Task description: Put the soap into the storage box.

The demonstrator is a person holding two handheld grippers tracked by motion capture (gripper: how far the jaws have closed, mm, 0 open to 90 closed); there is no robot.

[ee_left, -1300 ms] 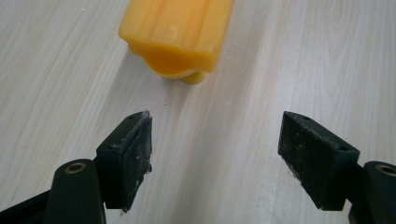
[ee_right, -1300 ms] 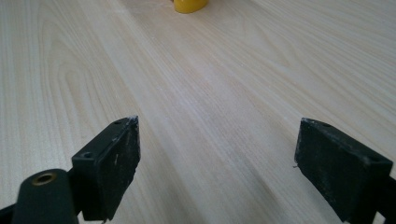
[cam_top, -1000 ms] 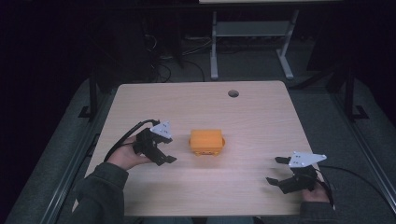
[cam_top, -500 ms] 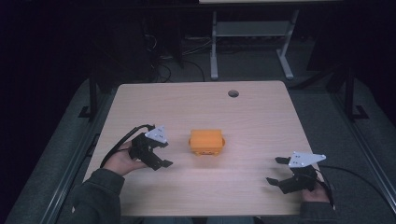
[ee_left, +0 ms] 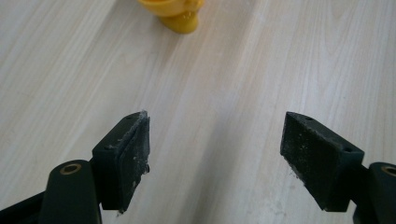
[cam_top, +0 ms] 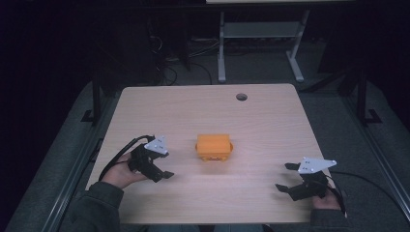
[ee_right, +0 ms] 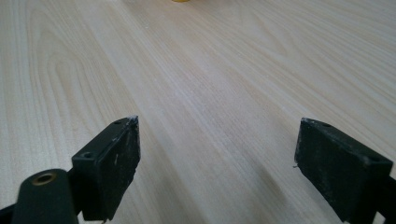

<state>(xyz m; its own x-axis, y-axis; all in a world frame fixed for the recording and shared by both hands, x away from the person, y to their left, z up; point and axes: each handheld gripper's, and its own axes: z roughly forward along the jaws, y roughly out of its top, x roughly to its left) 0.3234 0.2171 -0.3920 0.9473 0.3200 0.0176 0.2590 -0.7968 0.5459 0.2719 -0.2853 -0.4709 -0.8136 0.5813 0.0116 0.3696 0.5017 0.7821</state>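
High view: left gripper [cam_top: 162, 170] and right gripper [cam_top: 286, 178], jaws wide and empty, flank the orange box [cam_top: 213, 147] ahead of their fingers for approach.

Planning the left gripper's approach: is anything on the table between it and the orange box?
Nothing visible. Bare table lies between the open left gripper and the orange box; the left gripper view shows only wood ahead of its jaws up to the box.

high view looks down from the near side over the whole table [cam_top: 270, 111]; both gripper views sit low, close, sharing the orange box [ee_left: 177, 11].
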